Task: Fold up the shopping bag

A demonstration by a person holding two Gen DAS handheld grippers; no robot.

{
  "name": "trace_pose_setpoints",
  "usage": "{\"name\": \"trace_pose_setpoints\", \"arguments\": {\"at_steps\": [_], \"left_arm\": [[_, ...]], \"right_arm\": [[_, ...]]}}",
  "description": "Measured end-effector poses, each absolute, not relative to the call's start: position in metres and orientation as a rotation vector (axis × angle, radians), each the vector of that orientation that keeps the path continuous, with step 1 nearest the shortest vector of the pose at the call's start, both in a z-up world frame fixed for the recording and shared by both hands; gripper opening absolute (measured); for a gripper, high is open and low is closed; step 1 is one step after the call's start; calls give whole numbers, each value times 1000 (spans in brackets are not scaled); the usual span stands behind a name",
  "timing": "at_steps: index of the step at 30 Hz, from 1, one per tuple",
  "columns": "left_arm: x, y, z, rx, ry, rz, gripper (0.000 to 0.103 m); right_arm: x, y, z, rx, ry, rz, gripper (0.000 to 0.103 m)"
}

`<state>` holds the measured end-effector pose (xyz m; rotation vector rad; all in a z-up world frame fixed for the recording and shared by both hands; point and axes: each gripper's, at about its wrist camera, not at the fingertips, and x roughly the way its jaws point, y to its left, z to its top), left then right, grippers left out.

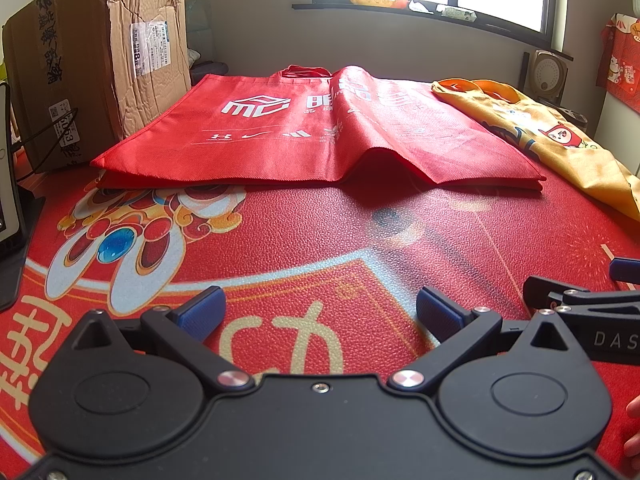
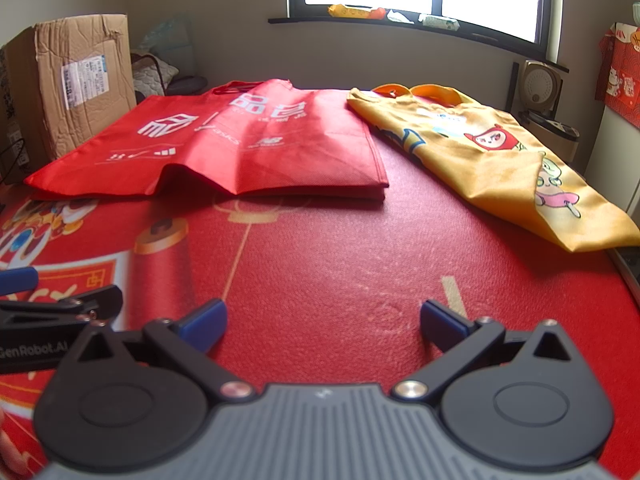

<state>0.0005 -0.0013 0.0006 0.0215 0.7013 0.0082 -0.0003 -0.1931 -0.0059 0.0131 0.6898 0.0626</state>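
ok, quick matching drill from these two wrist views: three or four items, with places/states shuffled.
Items:
1. red shopping bag
2. yellow cartoon bag
3. cardboard box
4. left gripper

Places/states:
A. far left, by the wall
B. open, holding nothing
C. flat on the mat, middle ridge humped up
D. right of the red bag, handles away from the cameras

Pairs: 1-C, 2-D, 3-A, 4-B
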Motion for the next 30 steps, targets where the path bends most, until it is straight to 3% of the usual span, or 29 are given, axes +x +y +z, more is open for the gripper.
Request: {"name": "trace_pose_setpoints", "arguments": {"at_steps": [30], "left_arm": [[0, 0, 1, 19, 704, 9, 103]], "right_arm": [[0, -194, -6, 17, 690, 64, 102]]}}
